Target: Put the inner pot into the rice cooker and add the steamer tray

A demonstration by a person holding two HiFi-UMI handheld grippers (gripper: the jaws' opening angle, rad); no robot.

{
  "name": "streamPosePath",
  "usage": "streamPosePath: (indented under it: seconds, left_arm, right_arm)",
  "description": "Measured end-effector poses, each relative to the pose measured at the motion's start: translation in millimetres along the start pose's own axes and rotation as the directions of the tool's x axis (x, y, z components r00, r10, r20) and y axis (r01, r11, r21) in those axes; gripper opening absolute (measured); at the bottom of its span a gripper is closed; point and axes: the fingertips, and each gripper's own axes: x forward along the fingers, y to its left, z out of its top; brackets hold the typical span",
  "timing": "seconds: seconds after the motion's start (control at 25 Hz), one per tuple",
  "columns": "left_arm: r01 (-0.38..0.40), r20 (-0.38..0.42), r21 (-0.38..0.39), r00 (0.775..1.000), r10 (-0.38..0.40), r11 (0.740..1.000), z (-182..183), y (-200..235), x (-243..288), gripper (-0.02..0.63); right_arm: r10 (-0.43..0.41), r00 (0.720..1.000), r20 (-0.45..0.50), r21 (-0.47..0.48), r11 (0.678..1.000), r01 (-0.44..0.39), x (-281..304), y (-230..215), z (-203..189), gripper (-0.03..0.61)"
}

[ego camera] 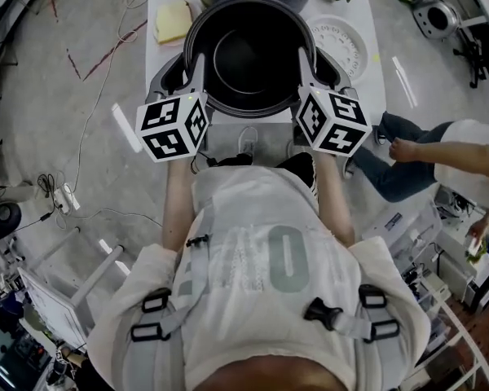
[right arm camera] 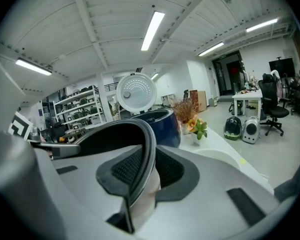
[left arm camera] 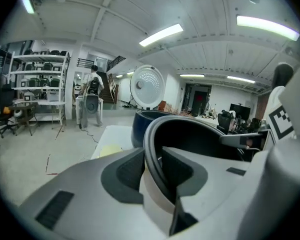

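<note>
Between the fingers (left arm camera: 85,196), inner pot (ego camera: 244,59) rim.

Pretty sure this is a lab or workshop space, not anybody's kitchen. The white table (ego camera: 160,62) with the rice cooker (right arm camera: 165,126) on it stands on a bare grey concrete floor (ego camera: 33,96). Cables (ego camera: 45,186) trail across the floor to the table's left. Farther out on that side are metal shelf racks (left arm camera: 40,69) loaded with gear. Off to the table's right there's a desk (right arm camera: 247,96) with office chairs (right arm camera: 272,106) around it. Long strip lights (left arm camera: 161,34) run across the ceiling above.
</note>
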Motion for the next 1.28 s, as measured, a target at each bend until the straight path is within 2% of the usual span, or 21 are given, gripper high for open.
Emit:
streamPosePath:
  seconds: [0.16,0.32,0.6,0.76,1.12,1.28]
  left_arm:
    - [-0.015,0.053,0.004,0.998,0.015,1.0,21,2,-25,0.118]
    - [-0.022,0.143,0.019,0.99,0.019,1.0,57,4,-38,0.118]
    - [-0.033,0.284,0.029,0.959,0.023,0.999,108,4,-63,0.118]
    - [-0.038,0.342,0.035,0.939,0.023,0.999,131,9,-72,0.12]
    - [-0.026,0.423,0.076,0.906,-0.009,0.997,187,21,-58,0.121]
    - [-0.028,0.425,0.105,0.905,-0.02,0.994,215,13,-37,0.121]
  right_arm:
    - [0.033,0.998,0.054,-0.018,0.999,-0.032,-17,19,23,0.089]
    - [0.067,0.989,0.133,-0.039,0.997,-0.062,-22,32,57,0.089]
    - [0.115,0.96,0.254,-0.098,0.991,-0.093,-35,53,112,0.087]
    - [0.136,0.947,0.29,-0.134,0.986,-0.1,-33,65,136,0.086]
    - [0.161,0.919,0.361,-0.191,0.977,-0.097,-14,79,195,0.087]
    - [0.139,0.919,0.37,-0.177,0.981,-0.077,3,64,218,0.087]
